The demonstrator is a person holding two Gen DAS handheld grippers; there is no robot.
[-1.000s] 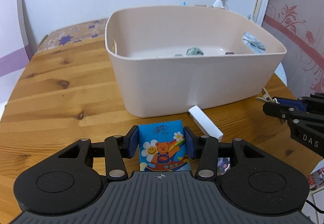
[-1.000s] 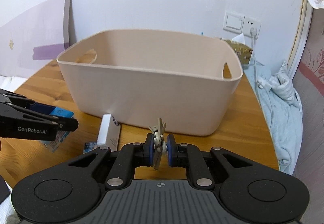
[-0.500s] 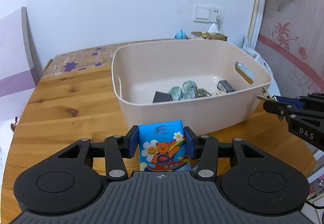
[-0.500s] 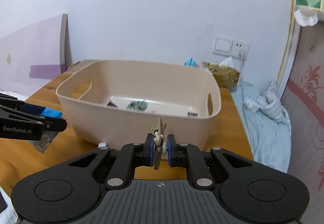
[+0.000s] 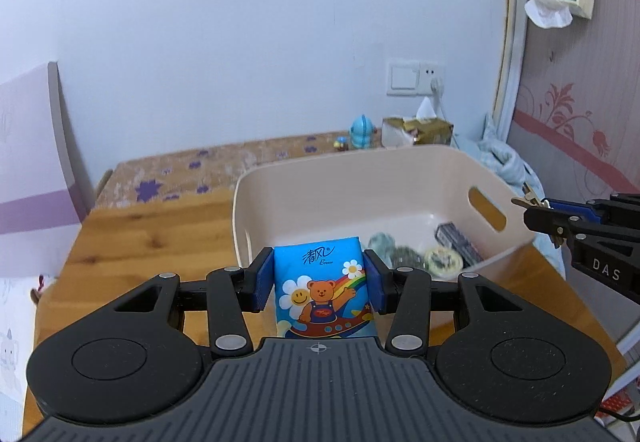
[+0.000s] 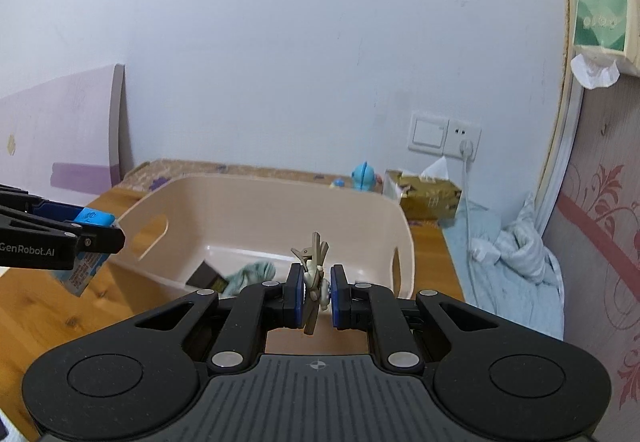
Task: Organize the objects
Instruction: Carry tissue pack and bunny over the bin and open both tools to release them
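Beige plastic bin (image 5: 304, 198) on the wooden table (image 5: 140, 242), the largest task item. Rigid walls, oval handle cut-outs at left and right ends. Already holds a dark box (image 6: 206, 274), a crumpled teal cloth (image 6: 256, 272), a round patterned disc (image 5: 442, 260) and another dark pack (image 5: 456, 238); detail there is blurred, so these identifications are tentative.

Left gripper (image 5: 318, 286): jaws clamped on the two side faces of a blue tissue pack (image 5: 322, 286), bear-and-rainbow print facing up. Pack is held in the air at the near-left wall of the bin, just short of the rim as seen from the right wrist. Judged light, soft and compressible; film wrap probably slick. The side grip across the narrow width looks right; squeezing harder would only dent it. A drop should be harmless.

Right gripper (image 6: 314, 292): pads closed on a small bunch of keys (image 6: 312, 274), blades sticking up and forward beyond the tips, over the near-right part of the bin. Judged small, hard, metal and loose-jointed; apt to swivel or slip between flat pads. Best held at the cluster where the pieces join, as now. It should fall straight when released.
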